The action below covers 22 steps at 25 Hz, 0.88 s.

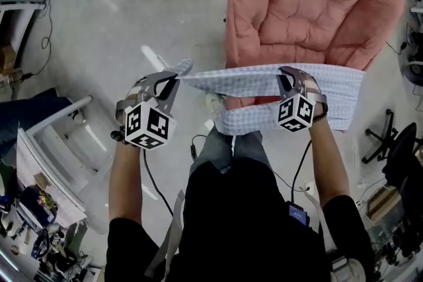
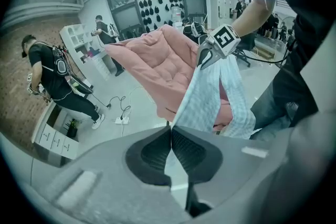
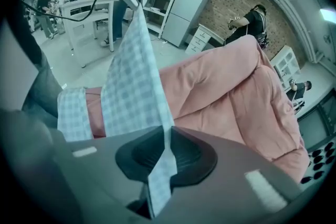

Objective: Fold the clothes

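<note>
Closest to the head camera is the person's black top (image 1: pixel 244 221), with both forearms reaching out from it, so everything that matters is just past that.

The left gripper (image 1: pixel 176 78) is clenched on one end of a pale blue checked garment (image 1: pixel 254 81). Its own view shows the pads pressed together with the cloth's edge pinched between them. The right gripper (image 1: pixel 289 78) is clamped on the same garment further along, with a strip of the check running straight through its pads.

The thing the next move hangs on, I'd say: the garment's long axis runs left to right, stretched in the air between the two grippers, with the rest sagging below that top edge. The pink quilted cover (image 1: pixel 310 3) lies ahead of it. The right gripper is the nearer one, right at the cover's near edge, while the left one hangs out over bare floor (image 1: pixel 132 16). So laying it down probably means carrying it forward and a bit rightwards.

Hard to make out:
- what sort of garment it is
- its lower part, tucked behind the grippers and the person's legs
- where the far right end finishes, since it droops past the right gripper
- what the pink cover sits on
</note>
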Each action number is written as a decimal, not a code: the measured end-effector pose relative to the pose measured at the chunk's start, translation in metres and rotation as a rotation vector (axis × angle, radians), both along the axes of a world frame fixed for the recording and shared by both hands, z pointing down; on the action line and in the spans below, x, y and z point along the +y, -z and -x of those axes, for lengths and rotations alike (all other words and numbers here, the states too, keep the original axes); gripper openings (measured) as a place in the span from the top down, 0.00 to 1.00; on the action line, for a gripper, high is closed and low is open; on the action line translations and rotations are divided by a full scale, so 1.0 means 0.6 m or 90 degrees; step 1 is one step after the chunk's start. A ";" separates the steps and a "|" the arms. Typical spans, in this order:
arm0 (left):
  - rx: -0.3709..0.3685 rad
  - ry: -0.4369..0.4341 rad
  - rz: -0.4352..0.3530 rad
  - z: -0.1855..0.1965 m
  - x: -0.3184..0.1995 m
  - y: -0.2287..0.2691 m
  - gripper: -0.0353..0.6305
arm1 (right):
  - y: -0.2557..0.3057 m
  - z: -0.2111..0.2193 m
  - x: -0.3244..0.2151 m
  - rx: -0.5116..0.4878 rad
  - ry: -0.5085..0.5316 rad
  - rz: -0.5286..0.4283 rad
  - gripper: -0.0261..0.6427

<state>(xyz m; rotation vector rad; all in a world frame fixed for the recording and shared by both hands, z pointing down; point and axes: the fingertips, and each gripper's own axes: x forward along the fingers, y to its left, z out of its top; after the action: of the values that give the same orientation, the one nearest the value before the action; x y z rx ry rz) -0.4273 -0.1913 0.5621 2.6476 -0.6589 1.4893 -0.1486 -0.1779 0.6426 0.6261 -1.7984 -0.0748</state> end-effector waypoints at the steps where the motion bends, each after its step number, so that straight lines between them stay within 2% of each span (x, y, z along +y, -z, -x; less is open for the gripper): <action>1: -0.003 0.000 -0.002 0.001 -0.007 0.003 0.93 | 0.015 -0.002 -0.005 -0.001 -0.006 -0.006 0.91; 6: -0.022 -0.003 -0.013 -0.001 -0.048 0.009 0.93 | 0.086 -0.020 -0.042 -0.006 -0.033 -0.037 0.95; 12: -0.035 0.025 -0.028 -0.001 -0.100 0.024 0.93 | 0.160 -0.032 -0.091 0.014 -0.047 -0.092 0.95; 18: -0.018 0.031 -0.046 -0.013 -0.125 0.041 0.93 | 0.202 -0.050 -0.099 0.015 -0.076 -0.116 0.95; 22: -0.005 0.053 -0.068 0.001 -0.113 0.053 0.93 | 0.229 -0.039 -0.073 -0.011 -0.081 -0.131 0.95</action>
<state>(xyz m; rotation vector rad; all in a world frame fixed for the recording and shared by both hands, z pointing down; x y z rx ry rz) -0.4279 -0.2590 0.5304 2.6561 -0.8615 1.4840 -0.1251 -0.2219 0.5049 0.8890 -1.7769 -0.1708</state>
